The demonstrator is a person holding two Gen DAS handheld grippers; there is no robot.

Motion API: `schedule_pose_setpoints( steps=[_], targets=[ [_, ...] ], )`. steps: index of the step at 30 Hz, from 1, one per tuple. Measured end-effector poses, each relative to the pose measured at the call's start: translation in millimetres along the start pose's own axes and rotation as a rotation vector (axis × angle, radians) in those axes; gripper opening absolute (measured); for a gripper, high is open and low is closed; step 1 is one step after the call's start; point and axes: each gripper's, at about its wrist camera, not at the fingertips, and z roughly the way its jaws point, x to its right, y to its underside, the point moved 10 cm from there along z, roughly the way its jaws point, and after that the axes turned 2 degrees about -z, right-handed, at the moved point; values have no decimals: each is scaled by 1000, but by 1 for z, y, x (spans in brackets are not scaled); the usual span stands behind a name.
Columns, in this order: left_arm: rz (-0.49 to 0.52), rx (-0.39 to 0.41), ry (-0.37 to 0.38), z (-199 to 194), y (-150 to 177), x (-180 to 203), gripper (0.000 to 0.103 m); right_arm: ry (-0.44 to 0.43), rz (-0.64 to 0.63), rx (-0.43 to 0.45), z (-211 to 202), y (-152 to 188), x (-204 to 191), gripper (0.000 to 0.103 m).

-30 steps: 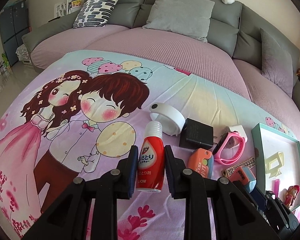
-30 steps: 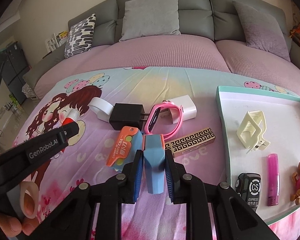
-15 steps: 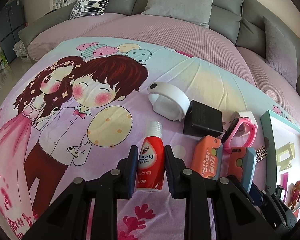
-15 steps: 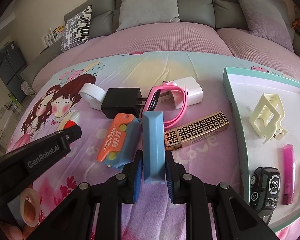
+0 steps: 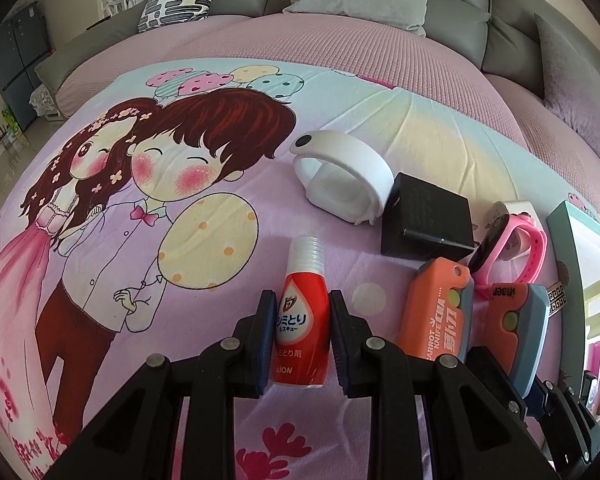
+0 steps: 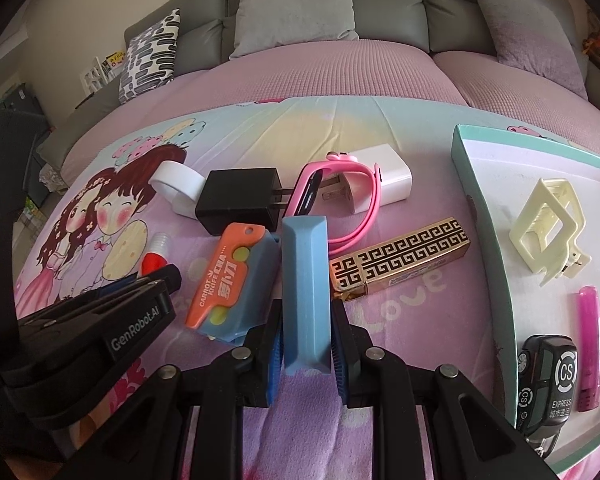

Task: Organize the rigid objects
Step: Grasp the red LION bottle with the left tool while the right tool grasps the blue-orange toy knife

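Bottle (image 5: pixel 300 324) sits clamped at its waist in the left gripper (image 5: pixel 300 338), low over the bedsheet (image 5: pixel 100 240); light, smooth plastic, likely slippery. Right gripper (image 6: pixel 306 350) pinches the stiff blue knife (image 6: pixel 305 280) across its flat sides.

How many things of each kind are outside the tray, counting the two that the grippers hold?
Carrot knife: 2
Plug charger: 2
Pink watch: 1
White ring holder: 1
Red bottle: 1
Gold patterned box: 1
Total: 8
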Motion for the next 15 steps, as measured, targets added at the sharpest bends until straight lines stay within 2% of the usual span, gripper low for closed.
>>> schedule_pose_setpoints(
  steps=[9,15],
  targets=[
    [8,6,8,-3,-2,1,27,7,-2,6,-5,-2,1,22],
    [2,39,59,-21,-8,6,27,16,1,49,-23,-11,6,22]
  ],
)
